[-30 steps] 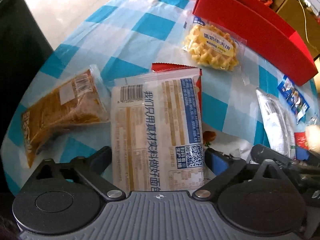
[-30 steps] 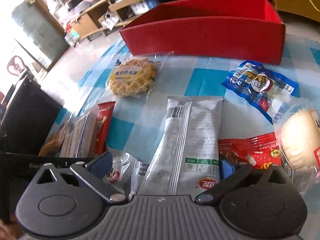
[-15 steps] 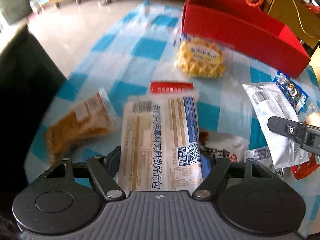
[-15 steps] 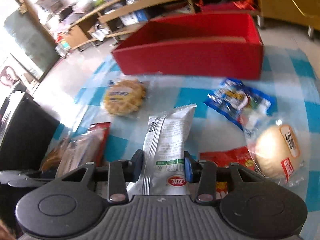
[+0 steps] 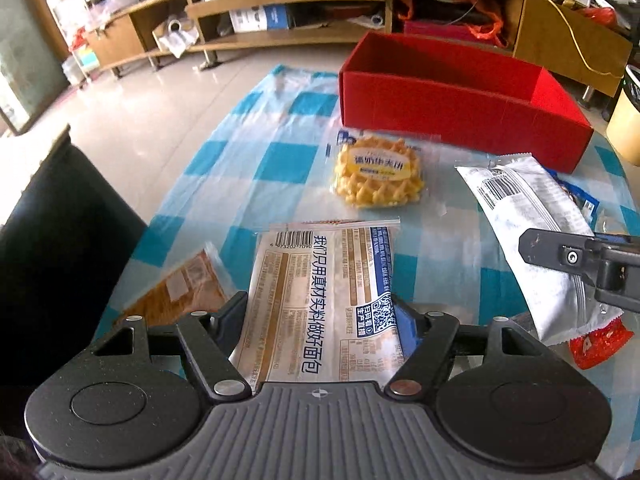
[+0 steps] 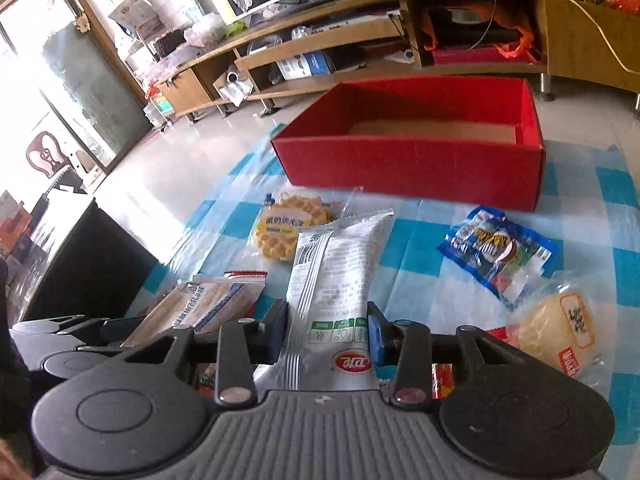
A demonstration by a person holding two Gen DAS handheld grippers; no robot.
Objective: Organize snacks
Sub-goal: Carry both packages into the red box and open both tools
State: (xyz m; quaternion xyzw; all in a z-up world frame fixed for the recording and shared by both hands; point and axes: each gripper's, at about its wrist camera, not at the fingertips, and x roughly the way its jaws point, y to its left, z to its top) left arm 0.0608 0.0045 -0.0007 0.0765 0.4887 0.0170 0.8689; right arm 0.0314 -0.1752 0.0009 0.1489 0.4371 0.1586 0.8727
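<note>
My left gripper [image 5: 322, 316] is shut on a white bread packet [image 5: 324, 284] with blue and tan print, held above the checked tablecloth [image 5: 256, 160]. My right gripper [image 6: 328, 330] is shut on a silver snack packet [image 6: 334, 276], also lifted; that packet shows at the right of the left wrist view [image 5: 528, 232]. An open red box [image 6: 412, 164] stands at the far side of the table, empty inside. A waffle packet [image 5: 378, 174] lies in front of the box.
A brown bread packet [image 5: 180, 296] lies at the left. A blue snack packet [image 6: 496, 250], a round bun [image 6: 556, 328] and a red packet [image 5: 596, 340] lie at the right. A black chair [image 5: 52, 240] stands left of the table. Shelves line the far wall.
Both grippers closed on their packets and lifted them off the table. The view has risen, and the red box interior now shows.
</note>
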